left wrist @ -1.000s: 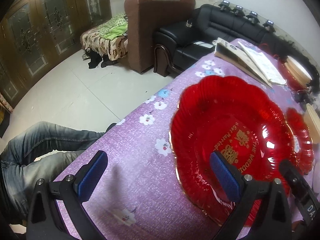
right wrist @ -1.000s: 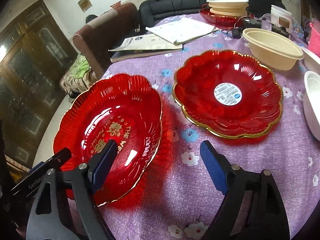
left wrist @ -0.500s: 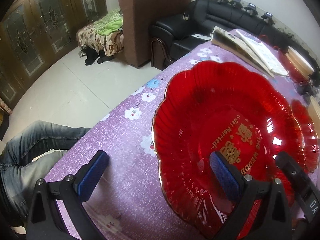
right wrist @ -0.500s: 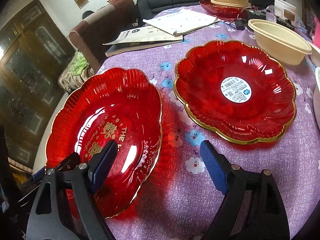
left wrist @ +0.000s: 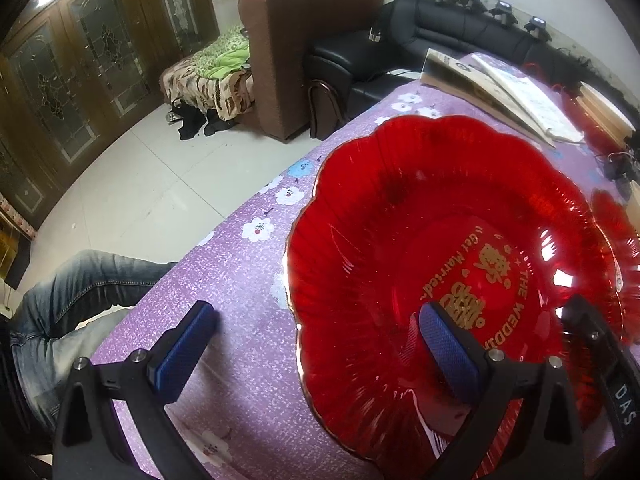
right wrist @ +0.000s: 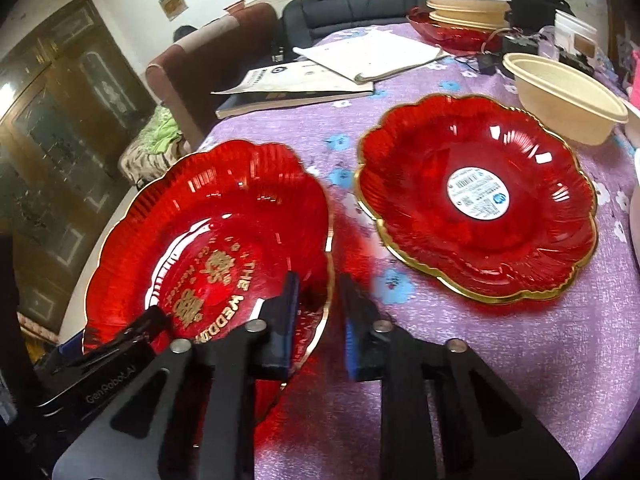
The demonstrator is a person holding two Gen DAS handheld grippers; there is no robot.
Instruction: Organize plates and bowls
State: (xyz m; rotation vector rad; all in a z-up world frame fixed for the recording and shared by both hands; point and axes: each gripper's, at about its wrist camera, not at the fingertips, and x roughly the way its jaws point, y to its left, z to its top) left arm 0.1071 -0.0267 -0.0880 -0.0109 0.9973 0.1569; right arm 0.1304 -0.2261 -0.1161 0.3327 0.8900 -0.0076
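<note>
I see a purple flowered tablecloth, white tiled floor, black sofa. My right gripper clamps the near rim of the lettered red plate; my left gripper gapes wide, straddling its other edge

Lettered plate: translucent red plastic, glossy, ribbed wall, thin gold-coloured rim, gold print at centre. Second plate, right of the lettered plate: same glossy red plastic, wider gold rim, round white paper label at centre. Tablecloth: purple cloth, matt, finely speckled, printed flowers. Bowl, beyond the second plate: cream, matt, smooth. Booklets, beyond the lettered plate: paper, matt. Right gripper: matt black plastic frame, metal pins, blue textured pads. Left gripper: same finish.
</note>
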